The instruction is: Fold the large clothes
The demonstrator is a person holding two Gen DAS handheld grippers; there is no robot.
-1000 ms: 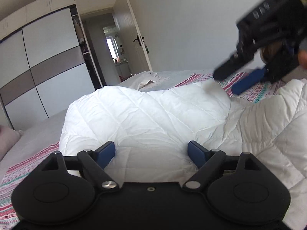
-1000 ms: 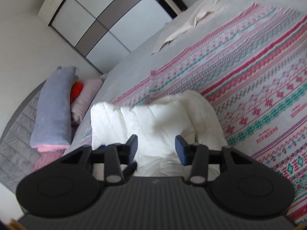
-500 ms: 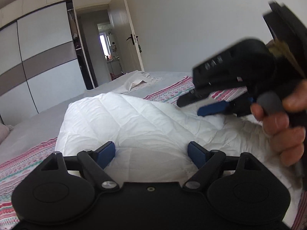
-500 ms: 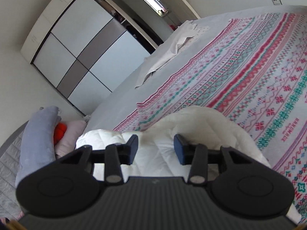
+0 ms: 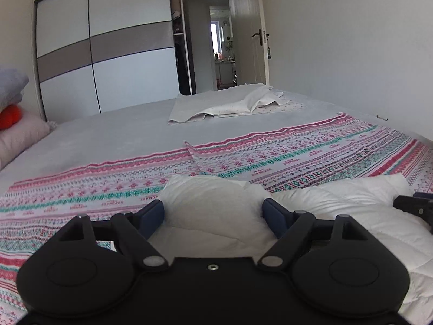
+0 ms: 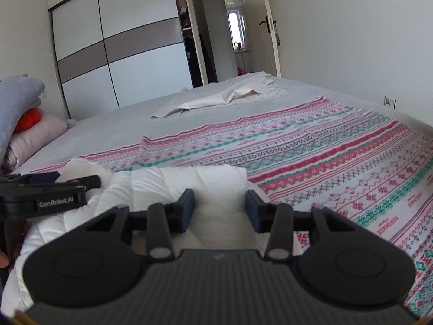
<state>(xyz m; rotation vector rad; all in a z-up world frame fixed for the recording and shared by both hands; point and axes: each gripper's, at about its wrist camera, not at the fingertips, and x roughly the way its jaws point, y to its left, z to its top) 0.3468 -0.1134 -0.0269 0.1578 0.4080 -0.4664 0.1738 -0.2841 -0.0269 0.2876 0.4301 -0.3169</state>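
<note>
A white quilted padded garment (image 5: 338,211) lies folded on the patterned blanket (image 5: 297,157) of the bed. It also shows in the right wrist view (image 6: 189,181). My left gripper (image 5: 213,214) is open, its blue pads on either side of a puffy bulge of the garment. My right gripper (image 6: 220,207) is open over the garment's right part. The left gripper shows at the left of the right wrist view (image 6: 78,180), lying over the garment. A black part of the right gripper shows at the right edge of the left wrist view.
A pale sheet (image 5: 232,105) lies crumpled at the far end of the grey bed (image 5: 108,135). Pillows (image 6: 35,130) and an orange item (image 6: 29,117) sit at the left. A wardrobe (image 5: 108,54) and an open door (image 5: 251,35) stand beyond.
Both grippers have come down low over the bed. The garment, earlier heaped high before the left gripper, now lies lower and flatter. The right gripper has moved to the garment's right side.
</note>
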